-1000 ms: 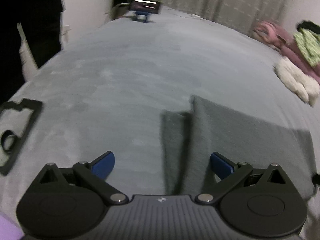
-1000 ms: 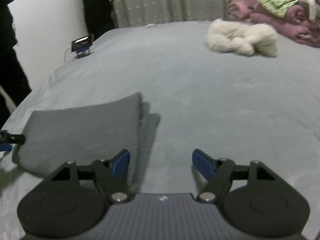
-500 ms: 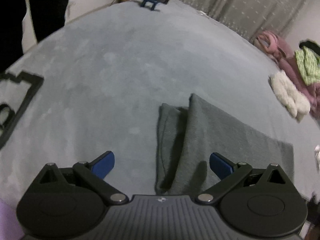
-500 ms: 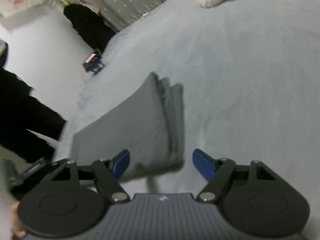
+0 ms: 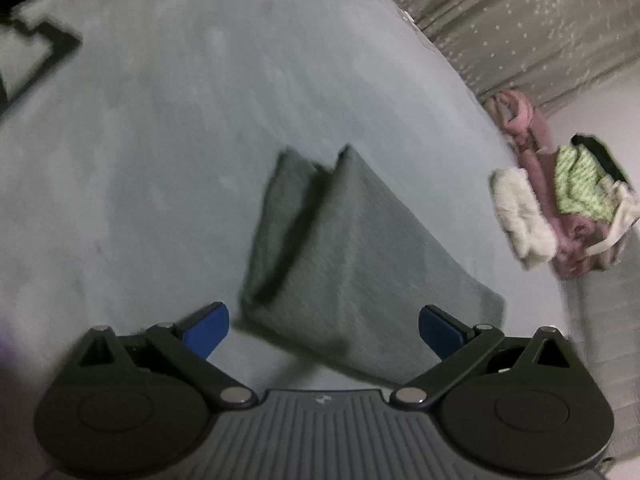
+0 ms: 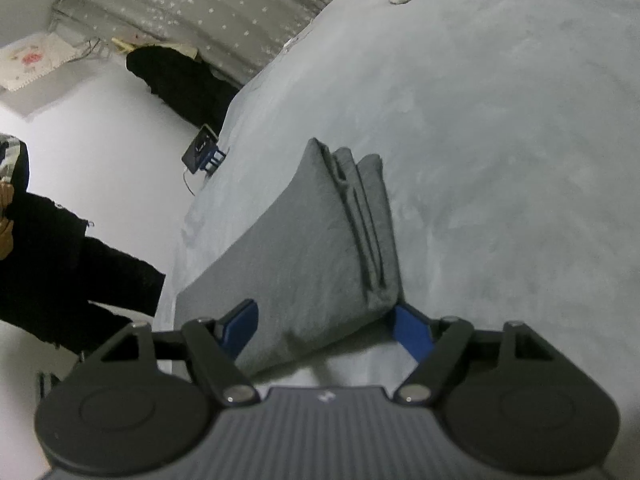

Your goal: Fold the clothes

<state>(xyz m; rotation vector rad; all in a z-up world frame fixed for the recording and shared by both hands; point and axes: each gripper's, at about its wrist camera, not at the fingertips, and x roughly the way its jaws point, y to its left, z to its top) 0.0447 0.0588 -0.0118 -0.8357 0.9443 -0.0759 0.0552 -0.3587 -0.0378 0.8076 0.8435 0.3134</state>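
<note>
Left wrist view: left gripper (image 5: 324, 326) spread wide, empty, over near edge of folded grey garment (image 5: 344, 248) lying on bed (image 5: 160, 140). Right gripper (image 6: 325, 326) also wide, its 2 fingers straddling the garment's (image 6: 316, 256) corner.

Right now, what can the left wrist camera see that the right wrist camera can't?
Only the left wrist view shows the pink bundle of clothes, the green patterned garment on it, and a black frame at the bed's far left. Only the right wrist view shows a person's black sleeve and a flowered white cloth on the wall. Both show the folded grey garment on the grey bedspread, the fluffy white item, the starry curtain, and an open claw, left and right.
</note>
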